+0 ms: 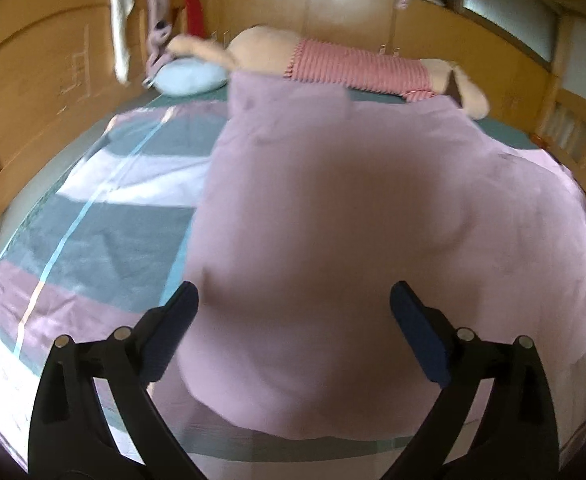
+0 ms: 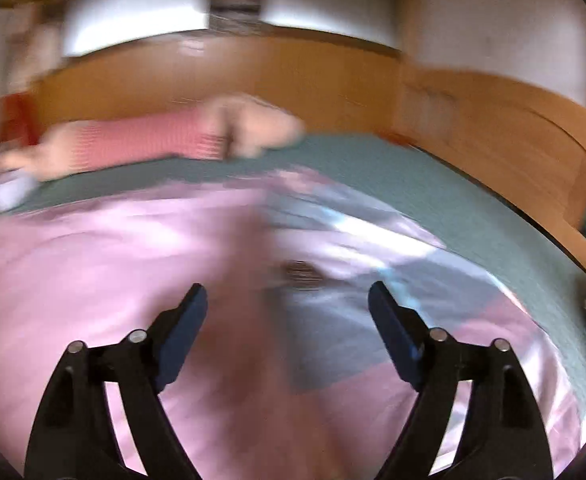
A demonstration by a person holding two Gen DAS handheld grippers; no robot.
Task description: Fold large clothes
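A large pink garment [image 1: 353, 216] lies spread on the bed, its near hem close to the bed's front edge. My left gripper [image 1: 293, 300] is open and empty above the garment's near part, one finger at the cloth's left edge. In the right wrist view, which is blurred, the same pink garment [image 2: 105, 264] fills the left and middle. My right gripper [image 2: 287, 300] is open and empty over the garment's right edge, where it meets the striped bed cover [image 2: 373, 280].
The bed cover [image 1: 105, 232] has grey, pink and white stripes. A plush toy in a red striped shirt [image 1: 357, 68] lies along the back. A pale blue cushion [image 1: 189, 78] sits at back left. Wooden bed walls [image 1: 41, 80] surround the mattress.
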